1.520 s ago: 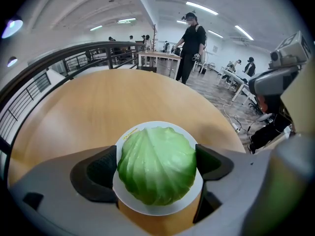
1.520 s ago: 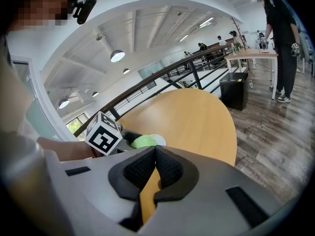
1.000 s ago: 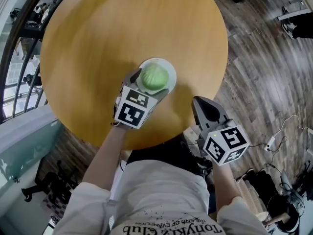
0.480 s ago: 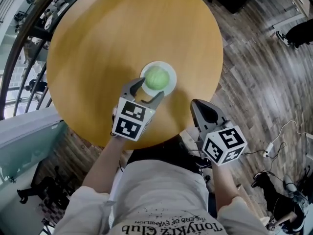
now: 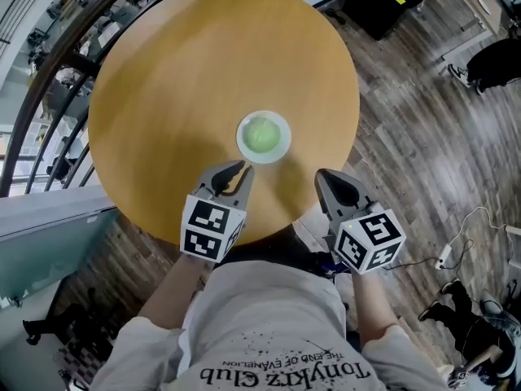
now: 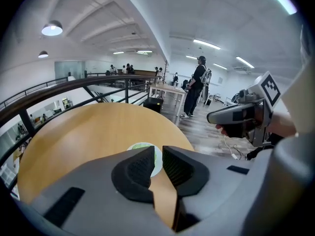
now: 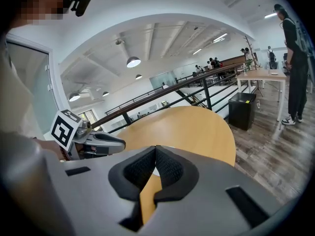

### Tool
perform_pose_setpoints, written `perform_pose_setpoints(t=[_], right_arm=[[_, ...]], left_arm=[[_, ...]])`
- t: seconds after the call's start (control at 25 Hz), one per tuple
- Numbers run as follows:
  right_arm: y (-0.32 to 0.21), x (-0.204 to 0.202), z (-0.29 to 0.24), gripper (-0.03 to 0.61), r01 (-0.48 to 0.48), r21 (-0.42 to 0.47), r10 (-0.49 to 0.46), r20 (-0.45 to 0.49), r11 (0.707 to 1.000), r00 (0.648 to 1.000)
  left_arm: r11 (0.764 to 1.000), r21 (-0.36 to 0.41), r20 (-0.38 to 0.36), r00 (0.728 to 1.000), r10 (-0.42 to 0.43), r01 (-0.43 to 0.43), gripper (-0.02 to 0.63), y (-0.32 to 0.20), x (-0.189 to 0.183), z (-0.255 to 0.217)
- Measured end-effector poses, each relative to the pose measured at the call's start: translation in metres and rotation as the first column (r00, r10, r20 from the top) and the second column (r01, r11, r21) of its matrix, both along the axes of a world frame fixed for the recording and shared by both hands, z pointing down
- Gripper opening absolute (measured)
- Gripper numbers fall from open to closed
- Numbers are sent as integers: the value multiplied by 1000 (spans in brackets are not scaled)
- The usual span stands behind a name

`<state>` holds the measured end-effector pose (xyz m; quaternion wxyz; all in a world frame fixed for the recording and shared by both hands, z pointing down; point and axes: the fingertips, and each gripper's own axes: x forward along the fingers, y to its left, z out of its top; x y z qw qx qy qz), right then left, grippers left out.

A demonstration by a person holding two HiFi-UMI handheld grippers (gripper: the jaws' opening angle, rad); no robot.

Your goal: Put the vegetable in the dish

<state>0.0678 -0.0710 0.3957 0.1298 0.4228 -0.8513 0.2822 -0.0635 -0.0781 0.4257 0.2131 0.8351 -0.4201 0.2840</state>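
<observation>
Withdrawn from the dish since a second ago, the left gripper (image 5: 242, 169) is now recorded clear of it toward the person, where earlier its jaws stood wide on either side of the vegetable; the right gripper's place has barely changed.

The vegetable (image 5: 262, 134), a round pale-green head, is found lying in the dish (image 5: 242, 142), a small white one. It is touched by neither gripper. The dish is set on the round wooden table (image 5: 179, 80), a little off the table's centre toward 4 o'clock in the head view.

The left gripper is noted at about 7 o'clock from the dish, near it but apart, over the table's near part. In the left gripper view its jaws are seen closing, with only a narrow gap left between the ribbed pads. Nothing is held between them; the dish is merely seen beyond the tips.

The right gripper (image 5: 327, 177) is noted at about 4 o'clock from the dish, farther off, its tips over the table's rim and its marker cube beyond the edge. In the right gripper view its jaws are seen brought together at the tips, and nothing is gripped.

A wood-plank floor (image 5: 423, 137) is recorded around the table from 12 to 5 o'clock. A dark railing (image 5: 49, 96) is recorded curving along the table's side at 9 o'clock.
</observation>
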Motion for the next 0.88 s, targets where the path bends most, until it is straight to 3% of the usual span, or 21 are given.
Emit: perform_pose_setpoints(t=[0.4, 0.88], right_arm=[[16, 8, -41, 21, 4, 77, -2, -22, 997, 1000], [42, -3, -59, 21, 3, 109, -3, 3, 994, 1000]], left_arm=[[993, 80, -47, 995, -83, 86, 28, 41, -4, -36], [989, 92, -70, 991, -112, 118, 23, 66, -21, -48]])
